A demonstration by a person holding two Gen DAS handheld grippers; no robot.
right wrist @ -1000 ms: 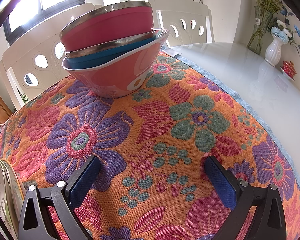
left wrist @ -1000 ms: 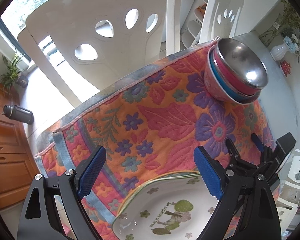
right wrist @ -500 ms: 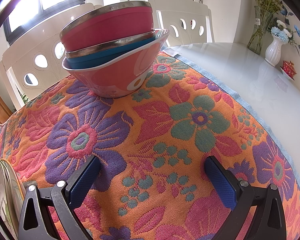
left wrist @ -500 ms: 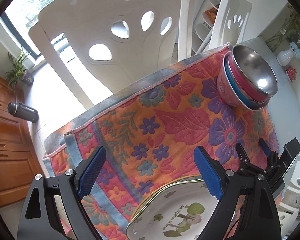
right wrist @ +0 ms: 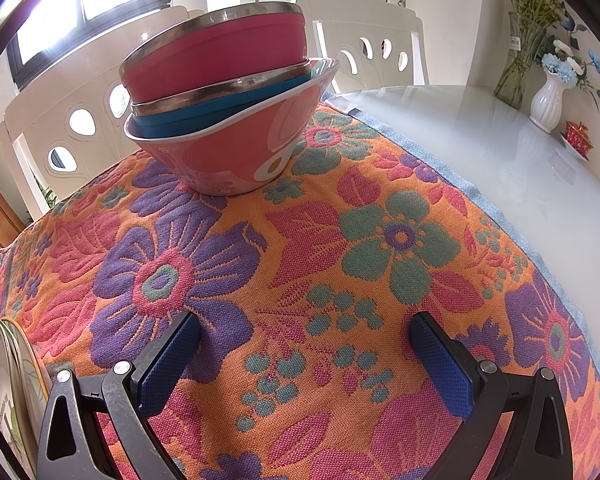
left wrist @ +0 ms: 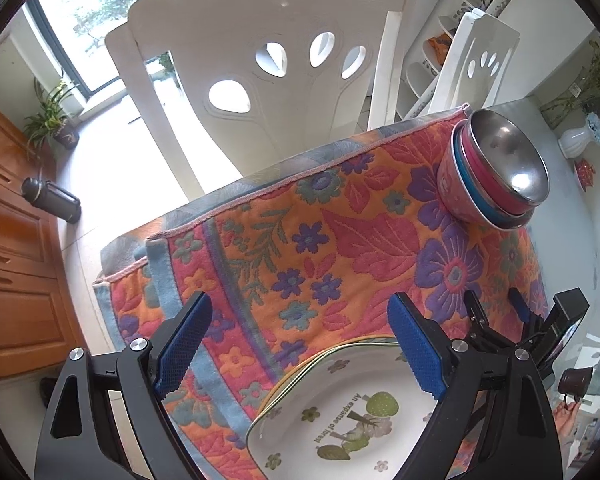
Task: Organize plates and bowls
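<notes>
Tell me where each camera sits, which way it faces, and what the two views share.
Left wrist: on the left hand-held gripper, looking steeply down at the stacked plates and floral cloth; own open blue fingers and the right hand-held gripper show.
Right wrist: on the right hand-held gripper, tilted down low across the cloth toward the nested bowls; own open fingers show.
Shared: bowls, cloth, plates, white vase.
</notes>
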